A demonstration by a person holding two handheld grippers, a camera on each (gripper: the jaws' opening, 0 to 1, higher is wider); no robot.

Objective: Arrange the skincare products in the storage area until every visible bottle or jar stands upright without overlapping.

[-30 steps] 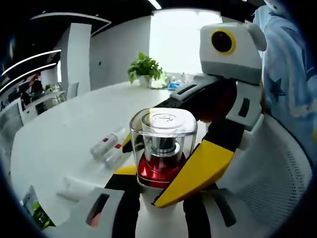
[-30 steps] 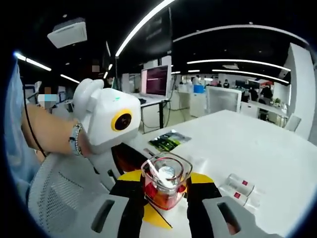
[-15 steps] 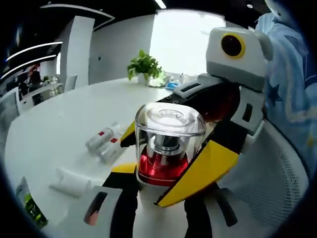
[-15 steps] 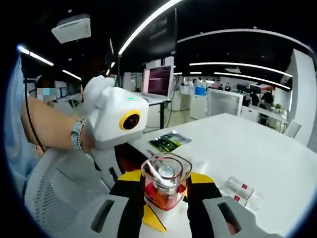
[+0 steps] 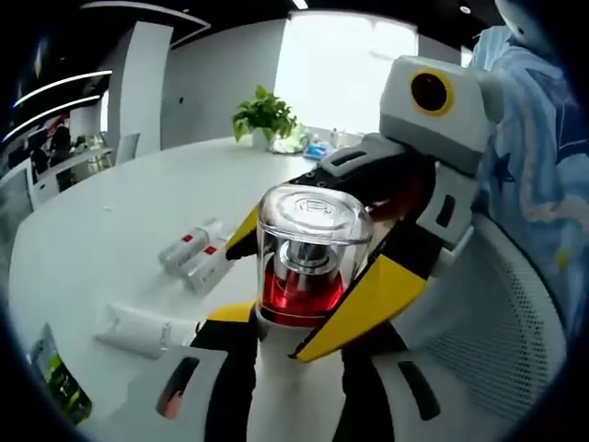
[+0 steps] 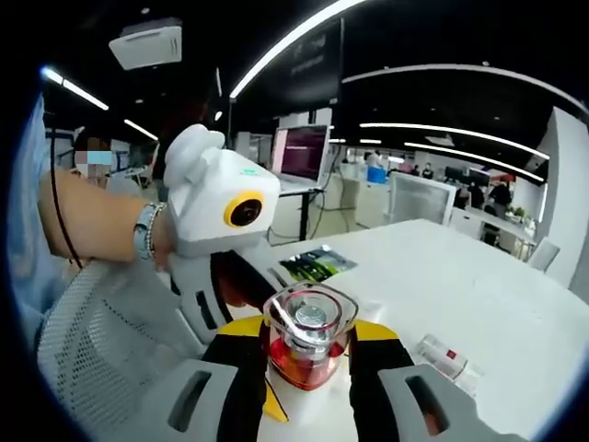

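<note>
Clear-capped red perfume bottle (image 5: 308,258) upright, both left tongs (image 5: 293,354) and right tongs (image 6: 308,368) clamped on it

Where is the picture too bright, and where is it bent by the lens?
Left gripper view: the window is overexposed to plain white, and glare sits on the clear cap of the bottle. Right gripper view: the ceiling light strips curve from fisheye distortion; the far room is dim.

An open-plan office: beyond the hand-held gripper stretch a white surface (image 6: 479,295), a lit monitor (image 6: 306,152), long ceiling light strips (image 6: 294,37), and a potted plant (image 5: 264,115) by a window.
</note>
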